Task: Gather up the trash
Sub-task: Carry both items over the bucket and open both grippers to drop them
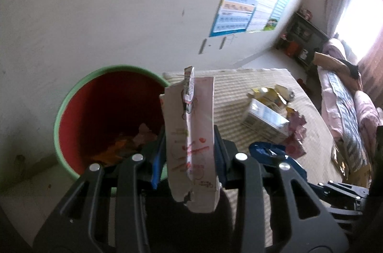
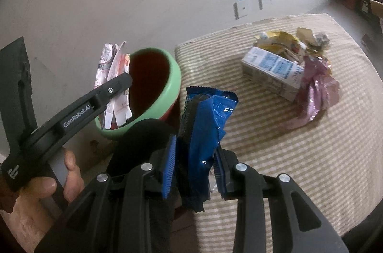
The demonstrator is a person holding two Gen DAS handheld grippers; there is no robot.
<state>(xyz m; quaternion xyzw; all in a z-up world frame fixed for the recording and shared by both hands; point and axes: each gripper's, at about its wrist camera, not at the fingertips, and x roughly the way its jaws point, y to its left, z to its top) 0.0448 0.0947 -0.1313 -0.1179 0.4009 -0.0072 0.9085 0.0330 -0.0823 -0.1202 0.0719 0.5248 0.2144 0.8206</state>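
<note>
My left gripper [image 1: 190, 145] clamps a pink-white wrapper [image 1: 191, 133] over the bin [image 1: 71, 95] for dropping; right gripper [image 2: 194, 164] grips a blue wrapper [image 2: 203, 128], queued

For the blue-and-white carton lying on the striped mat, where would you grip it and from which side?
Grip the carton across its two long side faces near mid-length, coming down from above. It lies flat on the striped mat with its broad face up. Crumpled wrappers crowd its far end and right side, so the near end and mid-body look freer. Both hand-held grippers already hold wrappers.
</note>
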